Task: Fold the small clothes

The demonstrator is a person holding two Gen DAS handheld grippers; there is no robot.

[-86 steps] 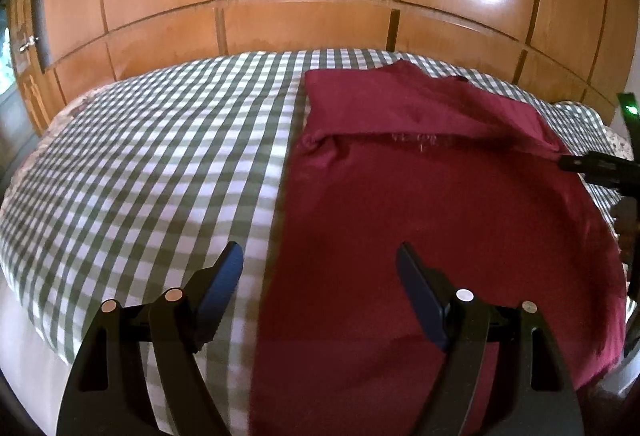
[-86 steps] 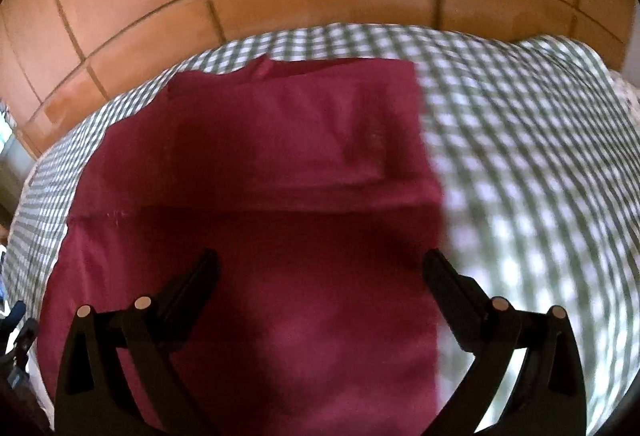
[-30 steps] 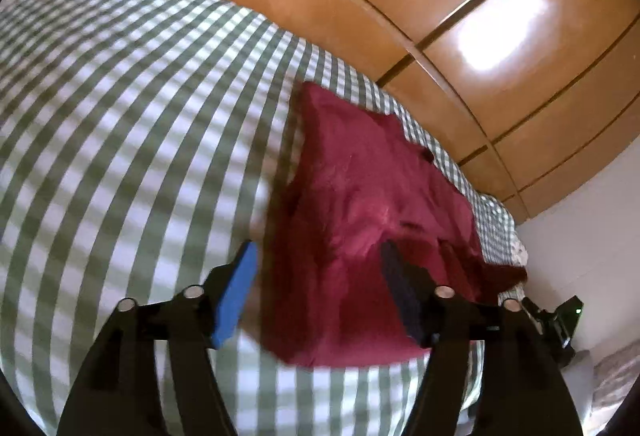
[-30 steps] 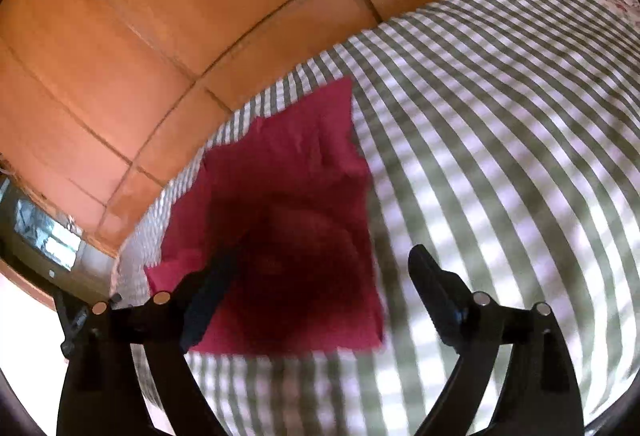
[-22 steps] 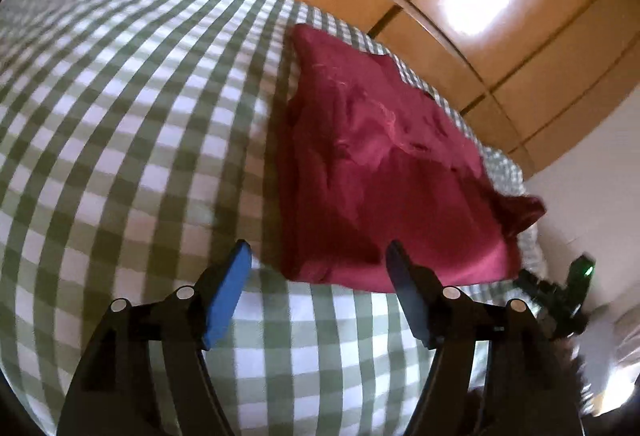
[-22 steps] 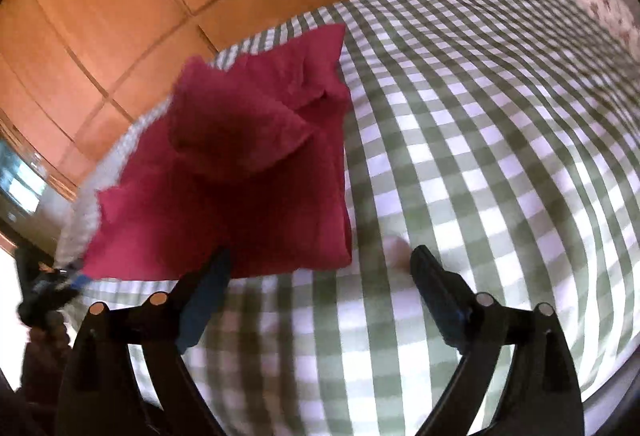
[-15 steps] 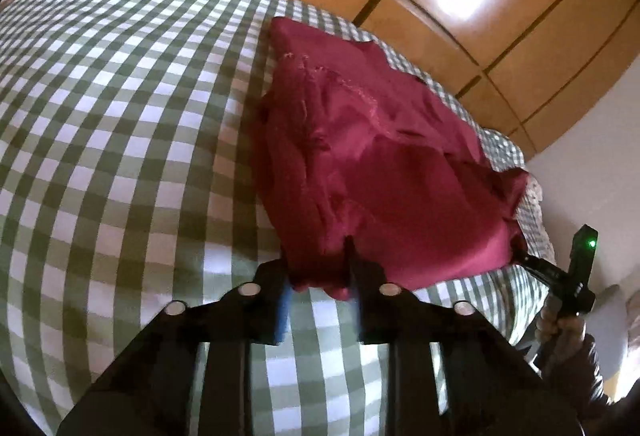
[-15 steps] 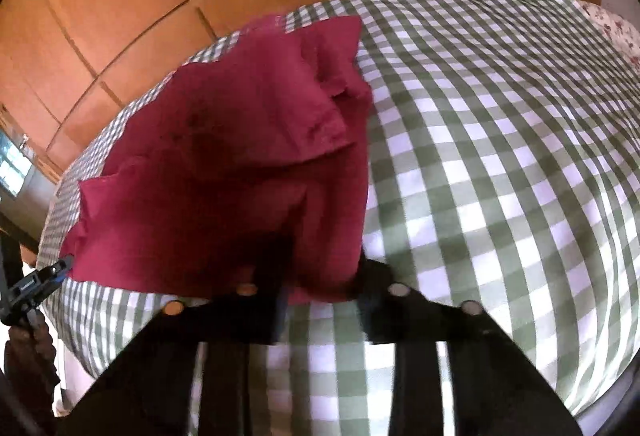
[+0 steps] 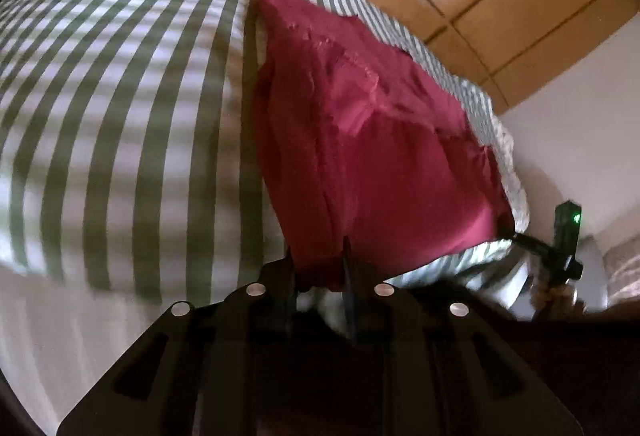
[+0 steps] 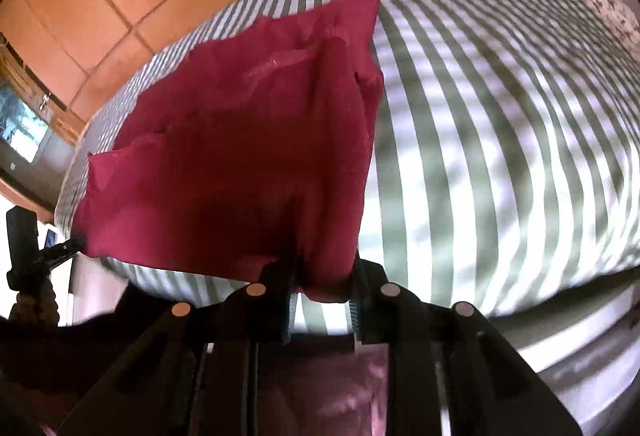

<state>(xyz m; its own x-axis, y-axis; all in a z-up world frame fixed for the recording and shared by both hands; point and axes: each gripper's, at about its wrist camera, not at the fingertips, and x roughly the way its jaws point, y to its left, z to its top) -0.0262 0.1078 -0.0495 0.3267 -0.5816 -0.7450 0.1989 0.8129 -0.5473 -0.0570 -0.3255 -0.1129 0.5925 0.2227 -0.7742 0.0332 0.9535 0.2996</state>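
Fingers apparently pinching maroon garment corners.

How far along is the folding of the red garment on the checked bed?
Done: the red garment already lies doubled on the checked bedcover. In hand: the left gripper and right gripper each pinch a near corner. Left: at least one further fold, probably.

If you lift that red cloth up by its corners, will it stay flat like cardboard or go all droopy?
Probably droopy. The red cloth already wrinkles and bunches where the left tool and right tool pinch its near corners, so the middle would likely sag. It looks thin and folded over itself, so it is probably light and may slide easily on the checked bedsheet.
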